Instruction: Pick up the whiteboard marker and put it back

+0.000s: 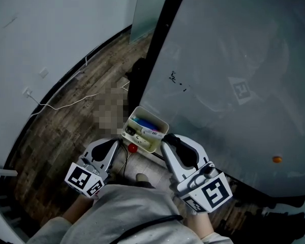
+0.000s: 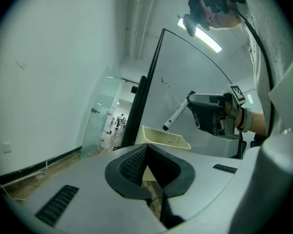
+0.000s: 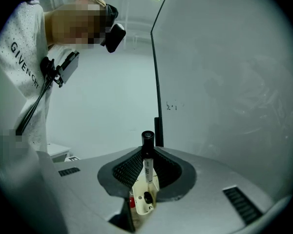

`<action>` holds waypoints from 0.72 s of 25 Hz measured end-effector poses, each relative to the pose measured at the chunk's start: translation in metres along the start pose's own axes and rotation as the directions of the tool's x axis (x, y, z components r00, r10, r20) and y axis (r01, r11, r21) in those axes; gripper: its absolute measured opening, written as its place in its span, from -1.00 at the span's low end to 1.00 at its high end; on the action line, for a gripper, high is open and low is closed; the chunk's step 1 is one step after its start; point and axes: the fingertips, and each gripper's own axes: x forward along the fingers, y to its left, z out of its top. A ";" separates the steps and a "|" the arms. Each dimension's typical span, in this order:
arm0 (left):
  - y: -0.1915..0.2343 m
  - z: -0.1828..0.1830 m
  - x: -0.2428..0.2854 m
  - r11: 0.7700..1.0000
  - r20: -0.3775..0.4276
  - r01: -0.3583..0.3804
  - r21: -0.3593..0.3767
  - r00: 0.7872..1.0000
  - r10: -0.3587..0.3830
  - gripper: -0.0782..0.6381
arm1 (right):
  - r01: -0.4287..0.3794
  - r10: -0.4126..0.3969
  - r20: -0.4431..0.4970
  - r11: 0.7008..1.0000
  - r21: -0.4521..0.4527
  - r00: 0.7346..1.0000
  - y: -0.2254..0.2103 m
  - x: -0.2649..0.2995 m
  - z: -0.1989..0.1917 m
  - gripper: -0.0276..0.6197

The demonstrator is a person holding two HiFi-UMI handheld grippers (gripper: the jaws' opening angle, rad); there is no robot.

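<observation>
A white whiteboard marker (image 3: 147, 162) with a black cap stands between the jaws of my right gripper (image 3: 147, 152), which is shut on it. From the left gripper view the marker (image 2: 176, 116) sticks out of the right gripper (image 2: 205, 113) and slants down toward the cream tray (image 2: 166, 139). That tray (image 1: 162, 125) hangs at the whiteboard's (image 1: 234, 60) lower edge and holds several pens. The right gripper (image 1: 168, 144) is just below and right of it. My left gripper (image 1: 117, 145) sits below and left of the tray; its jaws (image 2: 145, 147) meet with nothing held.
A red round object (image 1: 133, 148) is just under the tray. A white cable (image 1: 66, 103) runs over the wooden floor by the white wall. The whiteboard carries small black scribbles (image 1: 177, 79), a square tag (image 1: 241, 90) and an orange magnet (image 1: 277, 159).
</observation>
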 end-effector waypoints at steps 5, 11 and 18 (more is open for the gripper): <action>0.002 0.001 -0.001 1.000 -0.004 -0.012 0.003 1.000 0.012 -0.74 | 0.002 -0.002 -0.019 1.000 0.027 1.000 -0.004 0.001 -0.013 -0.68; 0.001 0.003 0.001 1.000 -0.006 -0.015 0.000 1.000 0.015 -0.74 | 0.003 -0.001 -0.054 0.999 0.045 0.999 -0.004 0.003 -0.029 -0.68; -0.004 -0.003 0.000 1.000 -0.034 -0.008 0.017 0.999 0.008 -0.74 | 0.007 -0.003 -0.092 0.999 0.047 0.996 -0.001 0.003 -0.047 -0.68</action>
